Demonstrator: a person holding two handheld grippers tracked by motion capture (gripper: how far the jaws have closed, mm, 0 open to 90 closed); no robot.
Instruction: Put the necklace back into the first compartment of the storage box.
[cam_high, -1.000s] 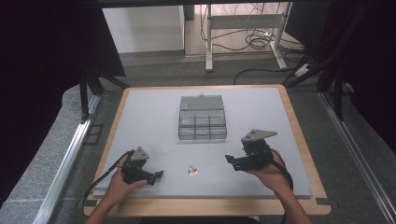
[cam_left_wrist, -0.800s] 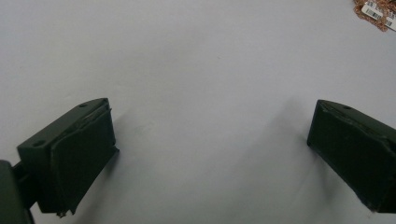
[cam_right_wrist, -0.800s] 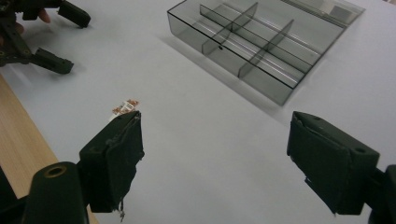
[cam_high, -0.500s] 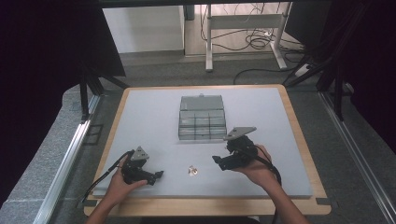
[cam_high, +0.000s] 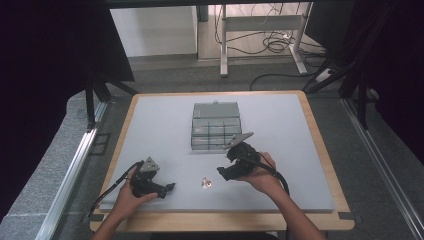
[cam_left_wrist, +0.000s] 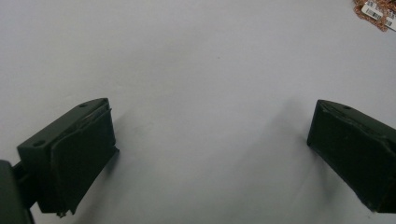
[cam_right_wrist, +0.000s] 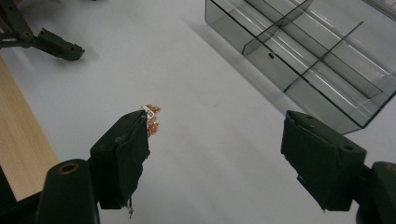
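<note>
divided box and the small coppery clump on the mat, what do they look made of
The smoky grey divided box looks like clear tinted hard plastic: you can see the mat through its thin, glossy walls and dividers. The small copper-coloured clump looks like metallic foil or fine wire, judging by its orange shine, with a white printed tag on it; it is too small to be sure. The pale grey mat looks matte.

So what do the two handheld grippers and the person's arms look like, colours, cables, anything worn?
Both are black two-jaw tools. The left gripper and right gripper each carry a grey three-cornered plate on top and trail a black cable. The jaws are blocky, with matte black pads. The forearms are bare, with no sleeves or gloves visible.
</note>
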